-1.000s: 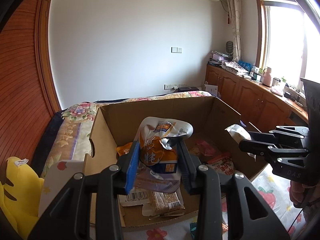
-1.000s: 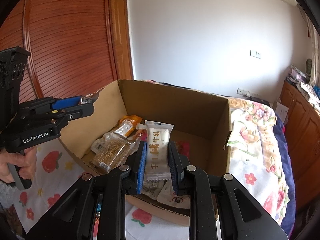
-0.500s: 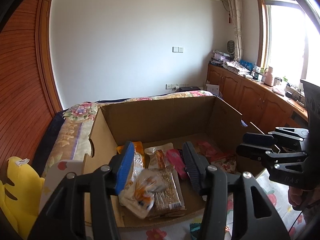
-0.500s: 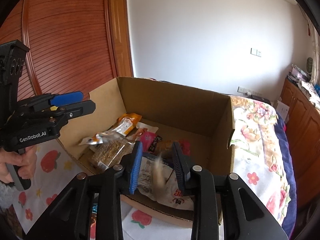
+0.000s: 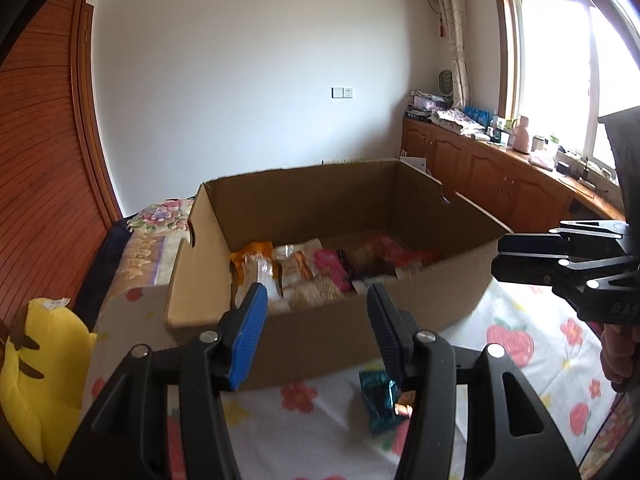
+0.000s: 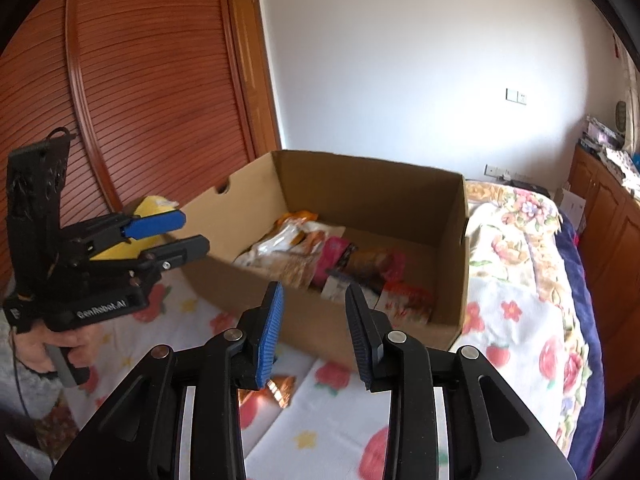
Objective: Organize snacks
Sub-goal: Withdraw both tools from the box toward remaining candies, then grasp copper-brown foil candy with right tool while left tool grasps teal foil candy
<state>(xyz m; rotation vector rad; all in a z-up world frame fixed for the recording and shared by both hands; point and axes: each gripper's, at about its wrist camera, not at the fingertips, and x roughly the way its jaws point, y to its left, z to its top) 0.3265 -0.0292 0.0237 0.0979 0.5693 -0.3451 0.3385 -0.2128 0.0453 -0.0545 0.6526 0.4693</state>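
Observation:
An open cardboard box (image 5: 340,332) (image 6: 360,196) sits on the flowered bedspread and holds several snack packets (image 5: 304,272) (image 6: 320,256) in a loose heap. My left gripper (image 5: 316,292) (image 6: 194,232) hovers in front of the box's near wall, open, with nothing between its fingers. My right gripper (image 6: 314,292) (image 5: 500,256) is also open and empty, just short of the near wall on the right side. A teal packet (image 5: 378,400) lies on the bedspread below my left gripper. A copper-coloured packet (image 6: 280,390) lies below my right one.
A yellow plush toy (image 5: 36,360) lies left of the box. Slatted wooden wardrobe doors (image 6: 140,100) stand on the left. Wooden cabinets (image 5: 500,184) with clutter on top run under the window on the right. The bedspread (image 6: 512,312) stretches past the box.
Both grippers opened and let go of their snack packets, which dropped into the box. Both have since drawn back from over the box to its near side.

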